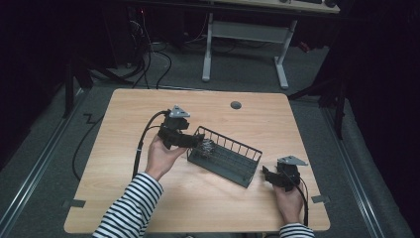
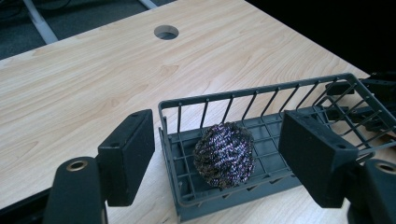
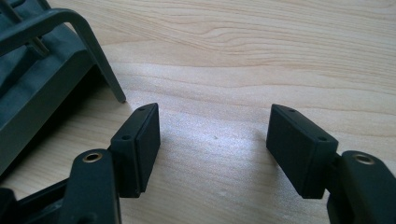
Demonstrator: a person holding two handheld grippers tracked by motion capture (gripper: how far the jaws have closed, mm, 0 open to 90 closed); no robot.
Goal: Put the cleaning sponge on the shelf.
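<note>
1. High view: a dark grey wire basket (image 1: 225, 157) sits mid-way across the pale wooden table (image 1: 198, 208); the left gripper (image 1: 198, 141) hangs over its left end; the right gripper (image 1: 266, 174) rests just beside its right end.
2. Left gripper view: jaws spread wide around nothing; a round metallic steel-wool scourer (image 2: 224, 155) lies in the basket's near end.
3. Right gripper view: jaws wide, empty, above bare wood; the basket's corner is at left.

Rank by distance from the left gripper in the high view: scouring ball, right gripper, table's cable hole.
1. Scouring ball, in the wire basket right at the left gripper.
2. Cable hole, toward the table's far edge.
3. Right gripper, beyond the basket's other end.
</note>
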